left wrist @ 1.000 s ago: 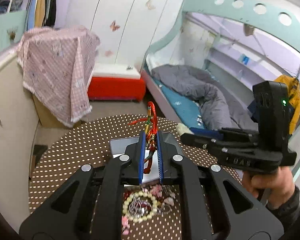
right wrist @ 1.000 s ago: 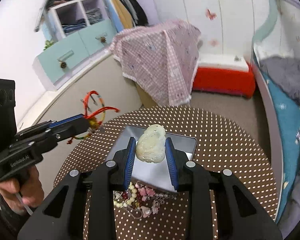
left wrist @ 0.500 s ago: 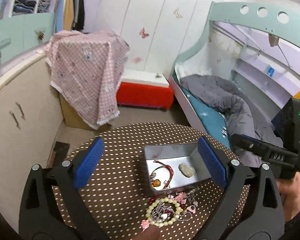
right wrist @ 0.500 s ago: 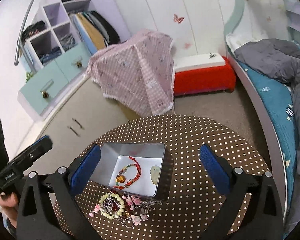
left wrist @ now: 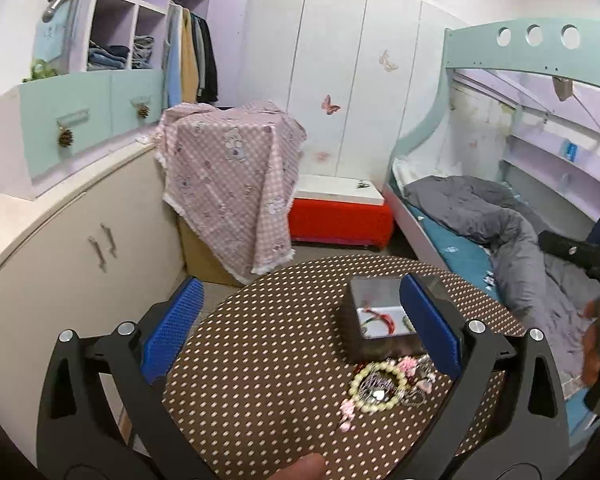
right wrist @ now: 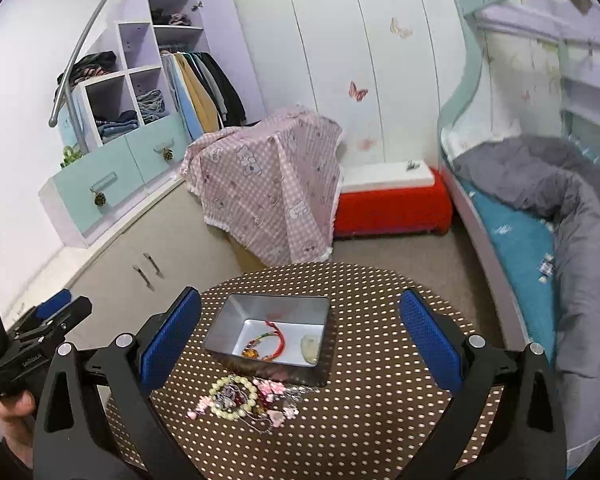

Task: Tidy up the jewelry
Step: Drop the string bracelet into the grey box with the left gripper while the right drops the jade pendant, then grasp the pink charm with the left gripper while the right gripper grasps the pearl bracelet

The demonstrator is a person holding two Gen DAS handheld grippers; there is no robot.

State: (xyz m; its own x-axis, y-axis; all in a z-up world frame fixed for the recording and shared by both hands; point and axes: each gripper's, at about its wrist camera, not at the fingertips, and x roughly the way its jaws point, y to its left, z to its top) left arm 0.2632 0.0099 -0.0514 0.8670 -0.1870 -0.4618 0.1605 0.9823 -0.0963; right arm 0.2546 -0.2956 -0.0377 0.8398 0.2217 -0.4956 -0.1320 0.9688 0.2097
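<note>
Both grippers have let go of their loads and pulled back high above the table since a second ago: the left gripper [left wrist: 300, 328], which had pinched the red cord bracelet [right wrist: 276, 340], now hangs with its blue pads spread wide and nothing between them, and the right gripper [right wrist: 300, 332], which had carried the pale jade pendant [right wrist: 310, 348], is likewise wide open and empty. Both pieces now lie on the floor of the metal tin [right wrist: 228, 320], the bracelet near the middle and the pendant just to its right against the right wall. That reads as two items sorted. What is left sits in a tangle on the dotted brown table [right wrist: 380, 400], touching or just beside the near wall of the tin: a cream bead bracelet [right wrist: 232, 398] ringed around some darker pieces, with pink flower charms [right wrist: 270, 388] to its right. The sensible next step, as I judge it, is for one gripper to come down on the bead bracelet; it is entangled with its neighbours, so a lift may drag other pieces along.
</note>
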